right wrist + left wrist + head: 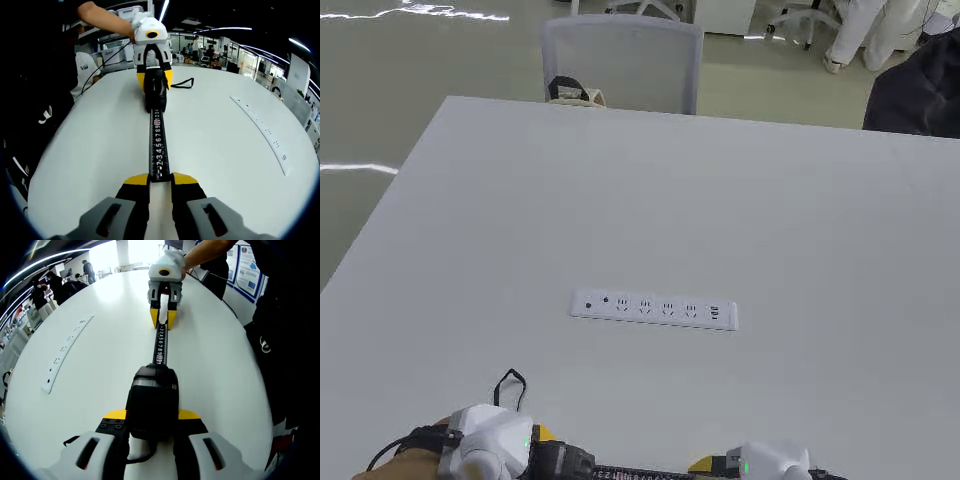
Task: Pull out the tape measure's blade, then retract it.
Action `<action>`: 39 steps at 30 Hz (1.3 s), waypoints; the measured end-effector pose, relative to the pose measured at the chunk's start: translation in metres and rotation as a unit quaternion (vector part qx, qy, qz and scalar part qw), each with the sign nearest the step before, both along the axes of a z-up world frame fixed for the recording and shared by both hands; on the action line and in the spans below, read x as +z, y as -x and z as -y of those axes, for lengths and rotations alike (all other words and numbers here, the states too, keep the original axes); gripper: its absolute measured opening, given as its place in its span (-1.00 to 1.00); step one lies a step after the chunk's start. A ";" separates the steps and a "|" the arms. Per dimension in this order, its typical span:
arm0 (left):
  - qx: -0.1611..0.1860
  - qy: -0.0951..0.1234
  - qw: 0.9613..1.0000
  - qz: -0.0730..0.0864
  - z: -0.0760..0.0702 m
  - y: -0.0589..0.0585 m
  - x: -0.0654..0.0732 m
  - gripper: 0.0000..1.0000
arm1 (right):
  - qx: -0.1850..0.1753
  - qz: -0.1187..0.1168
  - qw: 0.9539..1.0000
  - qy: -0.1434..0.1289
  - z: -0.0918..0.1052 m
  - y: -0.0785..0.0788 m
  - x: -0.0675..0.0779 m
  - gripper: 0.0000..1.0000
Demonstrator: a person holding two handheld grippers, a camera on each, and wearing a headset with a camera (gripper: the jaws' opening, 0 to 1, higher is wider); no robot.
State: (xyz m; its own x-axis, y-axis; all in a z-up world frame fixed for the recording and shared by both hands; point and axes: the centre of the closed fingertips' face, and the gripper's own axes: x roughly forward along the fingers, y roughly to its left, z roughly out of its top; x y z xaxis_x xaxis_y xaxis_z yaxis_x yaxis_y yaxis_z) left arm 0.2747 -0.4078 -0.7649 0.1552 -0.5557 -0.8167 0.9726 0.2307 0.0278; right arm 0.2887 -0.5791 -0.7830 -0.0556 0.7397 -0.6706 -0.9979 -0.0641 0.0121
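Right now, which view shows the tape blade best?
Right gripper view: the blade runs up the middle at full length, numbers legible, from the right gripper to the black case. The left gripper view shows a shorter stretch past the case. The head view catches a sliver at its bottom edge.

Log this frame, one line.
left gripper: shut on tape measure case | right gripper: shut on blade end | blade: extended between grippers, over table

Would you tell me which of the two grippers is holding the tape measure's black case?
The left gripper: its jaws clamp the black case, whereas the right gripper pinches only the free end of the extended blade.
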 end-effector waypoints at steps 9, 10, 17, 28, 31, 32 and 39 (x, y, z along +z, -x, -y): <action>0.001 0.000 1.000 0.001 0.000 0.000 0.001 -0.42 | -0.014 -0.016 1.000 0.003 -0.001 -0.001 0.001 -0.77; 0.001 0.000 1.000 0.001 0.000 0.001 0.001 -0.42 | -0.014 -0.018 1.000 0.004 0.000 -0.001 0.001 -0.78; 0.002 -0.001 1.000 0.001 -0.001 0.001 0.001 -0.42 | -0.007 -0.019 1.000 0.011 0.001 0.000 0.000 -0.79; 0.006 0.003 1.000 0.000 -0.002 0.000 -0.001 -0.42 | -0.006 -0.017 1.000 0.010 0.005 -0.001 0.003 -0.80; 0.007 0.003 1.000 0.000 -0.002 0.000 0.000 -0.42 | -0.007 -0.018 1.000 0.011 0.008 -0.002 0.003 -0.80; 0.007 0.003 1.000 0.000 -0.002 0.001 0.000 -0.42 | -0.008 -0.017 1.000 0.012 0.010 -0.002 0.003 -0.80; 0.007 0.004 1.000 0.000 -0.001 0.001 0.002 -0.42 | -0.012 -0.017 1.000 0.017 0.019 -0.004 0.004 -0.80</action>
State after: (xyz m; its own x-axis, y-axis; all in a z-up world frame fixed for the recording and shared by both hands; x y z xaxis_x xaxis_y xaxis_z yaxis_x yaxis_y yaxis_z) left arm 0.2740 -0.4072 -0.7627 0.1638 -0.5595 -0.8125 0.9691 0.2454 0.0265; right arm 0.2929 -0.5978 -0.7788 -0.0618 0.7179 -0.6934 -0.9981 -0.0390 0.0486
